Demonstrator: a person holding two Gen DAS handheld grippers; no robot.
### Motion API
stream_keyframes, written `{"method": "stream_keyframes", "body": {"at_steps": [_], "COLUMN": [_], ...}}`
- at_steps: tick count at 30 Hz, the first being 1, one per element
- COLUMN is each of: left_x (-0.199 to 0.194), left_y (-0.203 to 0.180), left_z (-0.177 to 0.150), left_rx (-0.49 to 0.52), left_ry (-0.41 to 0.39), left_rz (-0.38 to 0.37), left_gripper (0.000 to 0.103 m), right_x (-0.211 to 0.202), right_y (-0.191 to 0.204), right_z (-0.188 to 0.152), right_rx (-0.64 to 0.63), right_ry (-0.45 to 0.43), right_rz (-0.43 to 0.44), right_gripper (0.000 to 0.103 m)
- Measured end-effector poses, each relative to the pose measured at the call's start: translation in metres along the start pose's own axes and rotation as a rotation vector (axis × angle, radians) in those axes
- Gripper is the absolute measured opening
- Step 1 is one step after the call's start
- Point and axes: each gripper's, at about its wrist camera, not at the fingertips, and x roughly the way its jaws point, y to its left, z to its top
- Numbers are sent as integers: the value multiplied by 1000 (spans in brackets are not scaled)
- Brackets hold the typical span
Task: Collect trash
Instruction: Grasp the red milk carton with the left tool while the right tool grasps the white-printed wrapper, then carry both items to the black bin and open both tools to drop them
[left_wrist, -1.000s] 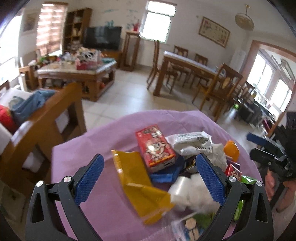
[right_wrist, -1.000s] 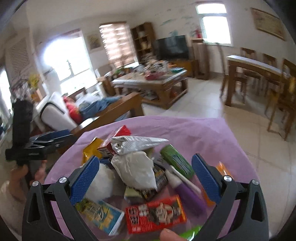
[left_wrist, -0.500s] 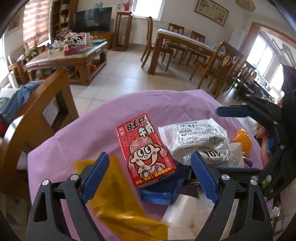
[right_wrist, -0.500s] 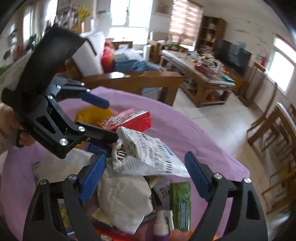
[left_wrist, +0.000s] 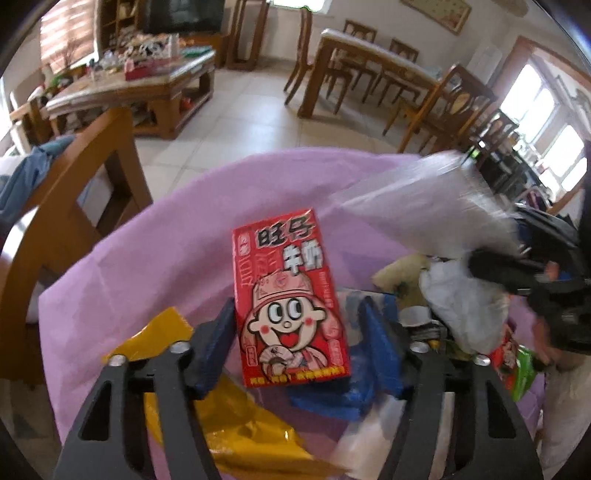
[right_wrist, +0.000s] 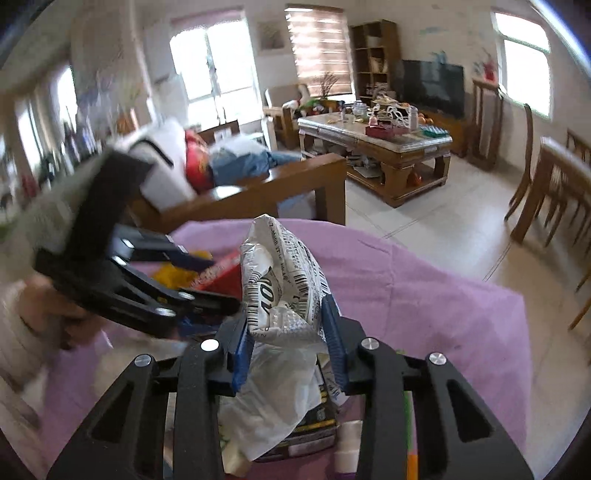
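Note:
A red milk carton with a cartoon face lies on the trash heap on the purple tablecloth. My left gripper straddles it, jaws closing; the left pad meets its edge, the right pad stands slightly off. In the right wrist view, my right gripper has its blue pads pressed on a crumpled silver packet with a barcode, jaws still closing. That packet shows blurred in the left wrist view, raised above the heap beside the right gripper. The left gripper appears at the left, over the carton.
A yellow wrapper, a blue wrapper, a white plastic bag and a green pack lie in the heap. A wooden sofa arm borders the table; a coffee table and a dining table stand beyond.
Both pairs of jaws have narrowed. The left gripper has come down over the red carton. The right gripper has shut on the silver packet and drawn it up off the heap.

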Motion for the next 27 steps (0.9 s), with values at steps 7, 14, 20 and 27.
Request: {"method": "stream_keyframes", "body": {"at_steps": [7, 14, 20, 27], "left_x": [-10, -93, -137, -120], "left_y": [13, -11, -65, -182], "left_z": [-1, -21, -49, -78], "left_rx": [-55, -20, 26, 145], "left_ry": [-71, -352, -427, -357], "left_rz": [-62, -109, -214, -361], "left_gripper": [52, 52, 52, 53], "right_x": [-28, -77, -144, -251], "right_y": [-4, 9, 16, -3], "right_z": [-4, -6, -39, -125], "right_rx": [122, 233, 348, 559], "right_ry": [-85, -237, -344, -419], "right_rz": [20, 20, 16, -131], "right_gripper": [33, 30, 30, 30]}}
